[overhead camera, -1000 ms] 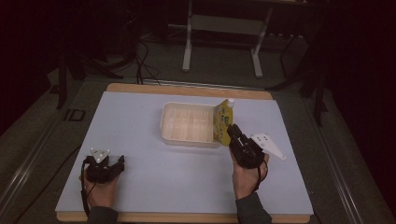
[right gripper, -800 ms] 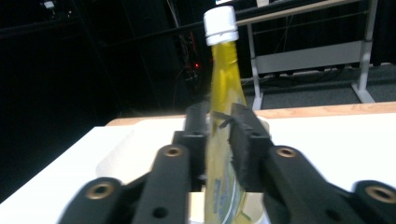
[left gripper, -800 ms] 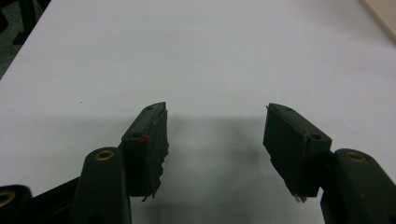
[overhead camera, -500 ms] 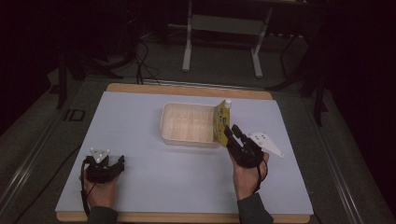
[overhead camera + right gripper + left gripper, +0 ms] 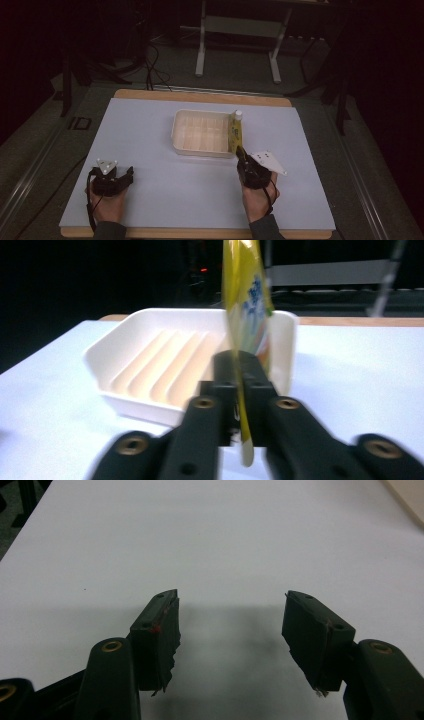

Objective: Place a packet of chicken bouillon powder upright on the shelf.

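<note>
Glossy yellow pouch point(image 5: 243, 300), smooth white plastic tray point(image 5: 150, 367) (ribbed inside), matt table point(image 5: 150, 130).

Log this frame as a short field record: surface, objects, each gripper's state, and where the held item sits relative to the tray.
surface: pale table
tray: white ribbed tray, empty
held item: yellow pouch with white cap, upright
right gripper: shut on the pouch's lower edge
left gripper: open, holding nothing, over bare table
pouch position: at the tray's right end
</note>
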Action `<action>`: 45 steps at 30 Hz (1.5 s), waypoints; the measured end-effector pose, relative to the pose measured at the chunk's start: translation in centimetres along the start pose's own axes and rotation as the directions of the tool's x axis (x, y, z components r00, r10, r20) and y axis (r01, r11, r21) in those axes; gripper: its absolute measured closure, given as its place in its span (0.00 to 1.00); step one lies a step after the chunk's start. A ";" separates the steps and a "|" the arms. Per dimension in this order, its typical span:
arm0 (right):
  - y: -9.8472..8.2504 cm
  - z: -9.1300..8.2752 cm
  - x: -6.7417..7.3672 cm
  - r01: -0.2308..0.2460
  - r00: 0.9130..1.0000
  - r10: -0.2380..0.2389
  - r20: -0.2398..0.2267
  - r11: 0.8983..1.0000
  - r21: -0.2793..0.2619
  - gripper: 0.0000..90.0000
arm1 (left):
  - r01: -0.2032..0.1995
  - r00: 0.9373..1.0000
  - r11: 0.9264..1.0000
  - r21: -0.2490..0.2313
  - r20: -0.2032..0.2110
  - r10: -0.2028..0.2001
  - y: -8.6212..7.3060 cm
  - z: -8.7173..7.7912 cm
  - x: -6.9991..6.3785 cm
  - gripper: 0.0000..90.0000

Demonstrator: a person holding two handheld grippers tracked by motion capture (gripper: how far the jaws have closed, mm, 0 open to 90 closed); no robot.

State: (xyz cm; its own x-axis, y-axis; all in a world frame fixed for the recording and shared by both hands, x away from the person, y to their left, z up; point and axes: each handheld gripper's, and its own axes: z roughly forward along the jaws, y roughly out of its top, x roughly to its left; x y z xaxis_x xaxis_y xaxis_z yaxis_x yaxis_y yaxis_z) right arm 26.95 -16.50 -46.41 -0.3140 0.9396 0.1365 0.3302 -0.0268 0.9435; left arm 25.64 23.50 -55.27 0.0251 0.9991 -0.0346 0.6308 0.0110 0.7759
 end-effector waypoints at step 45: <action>10.0 4.9 -3.4 0.009 0.999 -0.004 -0.040 0.993 0.120 0.63 | 0.010 1.000 1.000 0.000 0.000 -0.010 0.0 0.0 0.1 0.44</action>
State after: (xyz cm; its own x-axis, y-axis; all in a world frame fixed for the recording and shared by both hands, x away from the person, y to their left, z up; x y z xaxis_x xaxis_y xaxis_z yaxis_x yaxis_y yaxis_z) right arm 35.68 -18.28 -38.95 -0.3505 0.9254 0.1442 0.4316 0.0230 0.9018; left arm 25.66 23.56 -55.29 0.0188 0.9989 -0.0419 0.6307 0.0207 0.7758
